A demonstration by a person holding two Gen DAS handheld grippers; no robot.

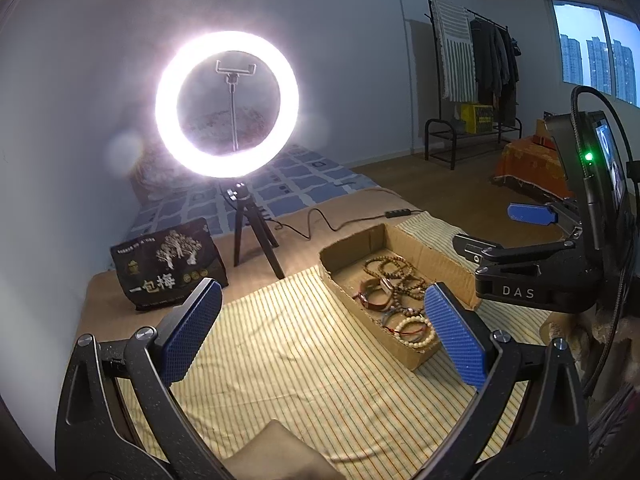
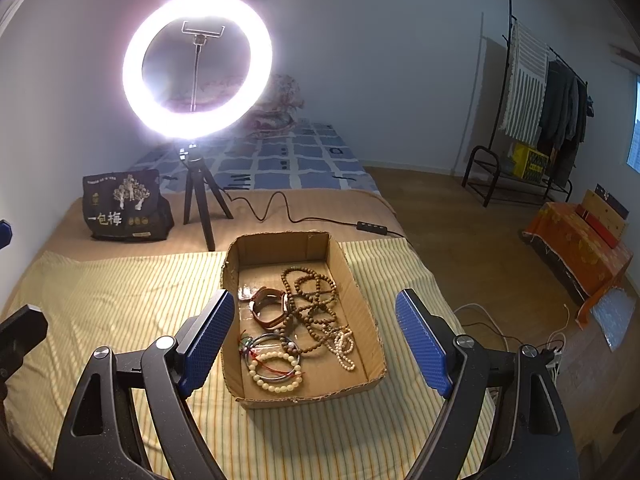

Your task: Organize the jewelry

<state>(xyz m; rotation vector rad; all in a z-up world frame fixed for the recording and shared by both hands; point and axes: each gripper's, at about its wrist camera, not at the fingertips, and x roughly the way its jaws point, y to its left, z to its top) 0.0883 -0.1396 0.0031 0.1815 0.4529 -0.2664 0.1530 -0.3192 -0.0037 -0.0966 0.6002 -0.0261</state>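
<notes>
Both grippers stand with jaws spread wide and hold nothing: the left gripper (image 1: pixel 324 328) hangs above the striped cloth (image 1: pixel 280 360), the right gripper (image 2: pixel 316 340) above the cardboard tray (image 2: pixel 360 300). Behind the tray stands a lit ring light (image 2: pixel 198 64) on a tripod, with a black bag (image 2: pixel 124 206) beside it. Inside the tray lie brown bead strands (image 2: pixel 316 300), a brown watch (image 2: pixel 270 308), a white bead bracelet (image 2: pixel 276 372) and bangles, tangled together.
</notes>
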